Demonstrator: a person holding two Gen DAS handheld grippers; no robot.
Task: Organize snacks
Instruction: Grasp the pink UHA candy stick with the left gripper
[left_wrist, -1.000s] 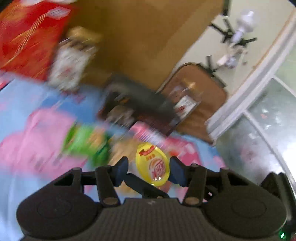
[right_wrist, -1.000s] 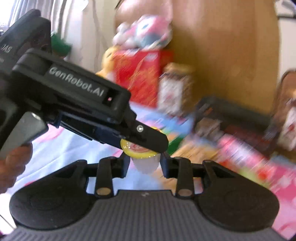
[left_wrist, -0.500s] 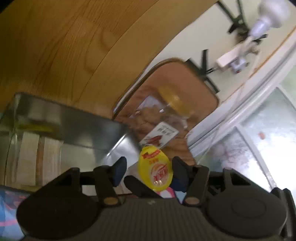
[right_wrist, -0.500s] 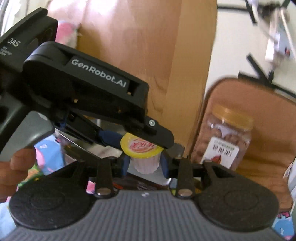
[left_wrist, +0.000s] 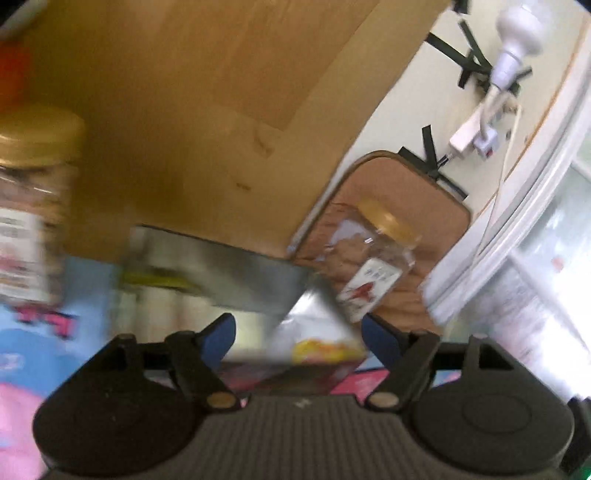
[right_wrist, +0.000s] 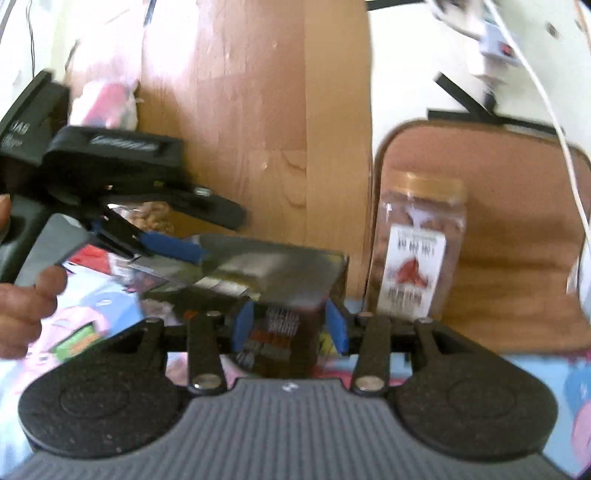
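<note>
A jelly cup with a yellow lid (left_wrist: 321, 349) shows as a blur low between the fingers of my left gripper (left_wrist: 301, 336), apart from both blue pads; the jaws are opening wide. It lies at the right end of a dark box with a shiny inside (left_wrist: 229, 269). In the right wrist view my left gripper (right_wrist: 218, 236) hangs over the box (right_wrist: 288, 266) with nothing in it. My right gripper (right_wrist: 290, 326) is opening too. Only the box's printed near wall shows between its pads, and the cup is hidden in this view.
A clear jar with a gold lid (right_wrist: 417, 251) stands right of the box against a brown cushion (right_wrist: 517, 221). A second jar (left_wrist: 33, 206) is at the left. A wooden panel (right_wrist: 258, 129) rises behind. A blue and pink cloth (right_wrist: 110, 306) covers the surface.
Both grippers held the jelly cup together and carried it right to the box. Both have now let go, their jaws spreading, and the cup has dropped low at the box.
</note>
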